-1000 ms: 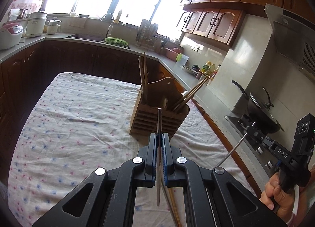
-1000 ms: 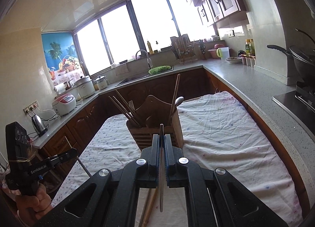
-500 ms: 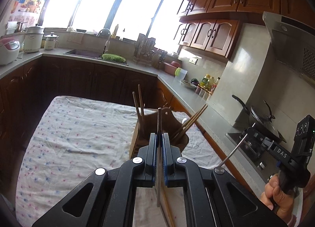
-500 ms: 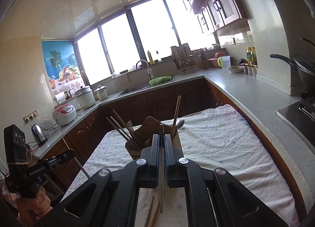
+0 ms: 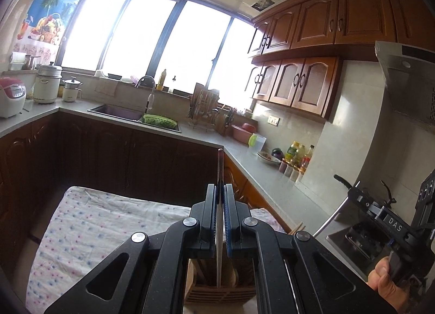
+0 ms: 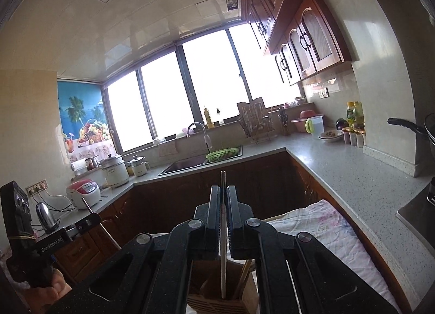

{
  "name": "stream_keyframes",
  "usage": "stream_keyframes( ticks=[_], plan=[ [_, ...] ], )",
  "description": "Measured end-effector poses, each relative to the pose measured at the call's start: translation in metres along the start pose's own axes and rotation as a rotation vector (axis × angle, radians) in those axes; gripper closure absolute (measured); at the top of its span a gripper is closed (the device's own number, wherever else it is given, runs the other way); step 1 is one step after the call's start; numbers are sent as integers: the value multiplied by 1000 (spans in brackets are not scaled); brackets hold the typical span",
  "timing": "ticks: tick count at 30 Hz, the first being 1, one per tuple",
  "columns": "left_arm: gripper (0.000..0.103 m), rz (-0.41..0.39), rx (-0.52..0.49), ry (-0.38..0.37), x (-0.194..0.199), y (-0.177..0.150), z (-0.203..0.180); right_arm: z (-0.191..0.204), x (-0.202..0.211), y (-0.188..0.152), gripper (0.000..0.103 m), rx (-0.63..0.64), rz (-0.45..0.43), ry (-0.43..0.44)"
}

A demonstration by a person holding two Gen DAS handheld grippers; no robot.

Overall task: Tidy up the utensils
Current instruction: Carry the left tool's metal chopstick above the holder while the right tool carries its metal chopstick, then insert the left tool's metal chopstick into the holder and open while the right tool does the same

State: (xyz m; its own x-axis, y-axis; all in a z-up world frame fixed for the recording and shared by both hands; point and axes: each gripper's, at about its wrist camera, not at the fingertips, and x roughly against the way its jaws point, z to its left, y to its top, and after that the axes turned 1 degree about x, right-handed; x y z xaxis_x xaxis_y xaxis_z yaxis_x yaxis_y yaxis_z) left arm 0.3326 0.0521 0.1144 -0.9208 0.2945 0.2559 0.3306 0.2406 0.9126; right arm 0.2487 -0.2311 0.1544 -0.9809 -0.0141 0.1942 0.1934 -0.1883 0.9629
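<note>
Left gripper (image 5: 220,199): jaws pressed together, pinching one chopstick (image 5: 219,205) that ran upright between the pads, its dark end above the fingertips and its pale end hanging down.
Right gripper (image 6: 224,199): jaws pressed together on a second chopstick (image 6: 223,246), held the same way.
Utensil holder (image 5: 220,292): a wooden slatted block on the cloth-covered table (image 5: 89,232), directly under both grippers. In the right wrist view the same holder (image 6: 212,300) already contained at least one wooden stick leaning in a compartment.
Chopstick position: each lower tip appeared to hang at or just inside the holder's open top; whether either tip touched the bottom could not be told.
Which compartment: could not be told from either view.
Person: a hand (image 5: 386,281) gripped the right tool's handle at the edge of the left wrist view.
Work done: judged partly complete, since some utensils stood in the holder.
Work left: the two held chopsticks were not yet released. Lowering them fully and spreading the jaws was judged the remaining step.
Other loose utensils: none visible on the cloth, though the grippers hid much of it.
</note>
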Motion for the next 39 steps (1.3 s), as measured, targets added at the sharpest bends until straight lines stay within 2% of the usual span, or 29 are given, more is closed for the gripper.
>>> stream_keyframes(
  ticks=[7, 16, 21, 25, 37, 39],
  plan=[
    [100, -1, 26, 41, -45, -34, 9, -3, -30, -22, 99, 22, 22, -27],
    [99, 94, 3, 30, -69, -67, 13, -16, -45, -59, 99, -1, 98, -36],
    [99, 140, -4, 27, -76, -65, 20, -20, -52, -75, 98, -11, 152, -43],
    [99, 143, -7, 27, -74, -62, 20, -22, -56, -81, 99, -14, 180, -49],
    [99, 161, 13, 21, -74, -62, 23, -24, -59, -84, 99, -25, 193, -48],
    [96, 172, 25, 15, -73, -61, 23, -26, -59, -83, 95, -30, 195, -45]
  ],
)
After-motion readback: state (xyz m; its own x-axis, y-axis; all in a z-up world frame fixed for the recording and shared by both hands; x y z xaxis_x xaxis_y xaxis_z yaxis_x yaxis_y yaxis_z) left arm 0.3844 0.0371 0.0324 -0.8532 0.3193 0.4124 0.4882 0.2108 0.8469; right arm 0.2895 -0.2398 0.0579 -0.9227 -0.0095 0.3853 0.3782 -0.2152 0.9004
